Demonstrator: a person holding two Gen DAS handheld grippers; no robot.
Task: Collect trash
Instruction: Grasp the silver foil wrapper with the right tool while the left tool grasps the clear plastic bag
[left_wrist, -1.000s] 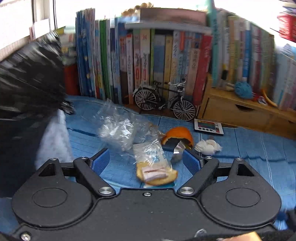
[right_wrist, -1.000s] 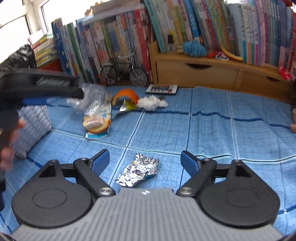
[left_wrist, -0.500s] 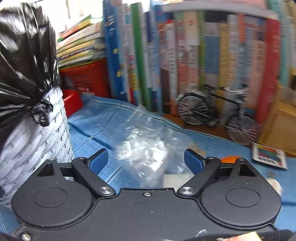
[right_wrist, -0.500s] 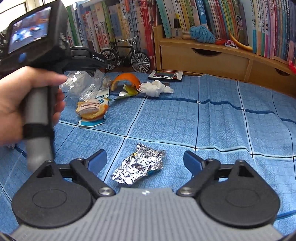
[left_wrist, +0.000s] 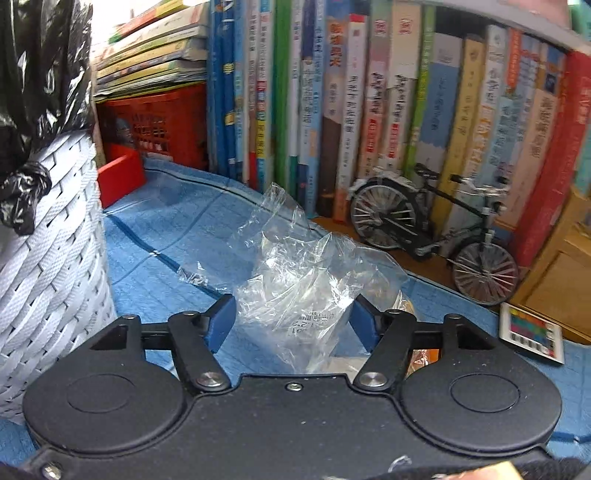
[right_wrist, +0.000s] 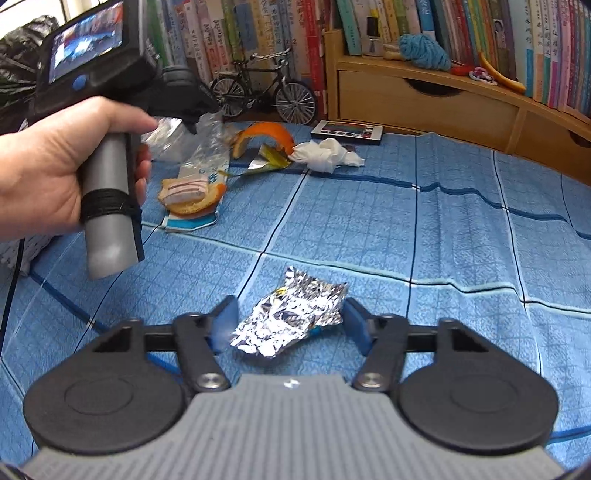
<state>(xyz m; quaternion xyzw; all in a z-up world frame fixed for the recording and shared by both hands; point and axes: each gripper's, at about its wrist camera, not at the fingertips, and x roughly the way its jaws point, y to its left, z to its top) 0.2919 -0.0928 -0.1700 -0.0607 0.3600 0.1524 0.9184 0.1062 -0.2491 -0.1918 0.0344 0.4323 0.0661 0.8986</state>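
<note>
Right wrist view: right hand-held gripper (right_wrist: 290, 325) closing around foil wrapper (right_wrist: 291, 317) on blue checked cloth (right_wrist: 424, 229).

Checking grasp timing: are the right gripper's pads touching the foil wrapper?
Touching. The right wrist view shows the right gripper closing, both pads meeting the foil wrapper's edges.

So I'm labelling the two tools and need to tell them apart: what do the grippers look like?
The left gripper has an all-black body with two round discs, black linkage arms with silver pivots, and blue pads. The right gripper matches it, but its centre plate is ribbed grey. From the right view, the left one shows a grey handle wrapped in black tape and a small screen.
</note>
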